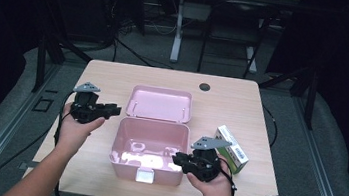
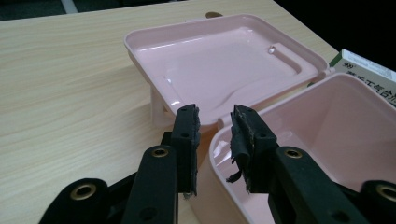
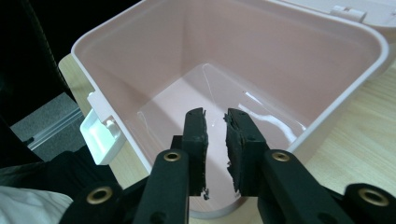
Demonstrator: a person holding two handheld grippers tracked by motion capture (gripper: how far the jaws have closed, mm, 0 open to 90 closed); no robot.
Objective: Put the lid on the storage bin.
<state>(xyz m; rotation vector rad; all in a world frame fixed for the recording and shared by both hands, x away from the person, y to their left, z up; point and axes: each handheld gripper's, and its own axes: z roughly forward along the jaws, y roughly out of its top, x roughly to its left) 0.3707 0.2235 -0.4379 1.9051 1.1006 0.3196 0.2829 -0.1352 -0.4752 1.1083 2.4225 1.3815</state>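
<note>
Pink box (image 1: pixel 148 150): open at the middle of the bench (image 1: pixel 114 78), lid (image 1: pixel 160 103) laid back behind it, nothing inside.
Left claw (image 1: pixel 114 110): jaws slightly parted, gripping nothing, just beside the box's left rim.
Right claw (image 1: pixel 178 159): jaws slightly parted, gripping nothing, over the box's right front corner.
Green-white carton (image 1: pixel 232 149): just right of the box.

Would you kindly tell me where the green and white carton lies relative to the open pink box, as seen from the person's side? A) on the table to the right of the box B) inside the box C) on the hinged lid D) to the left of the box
A: in the high view the green and white carton rests on the table, just right of the pink box, behind the right hand-held gripper.
</note>
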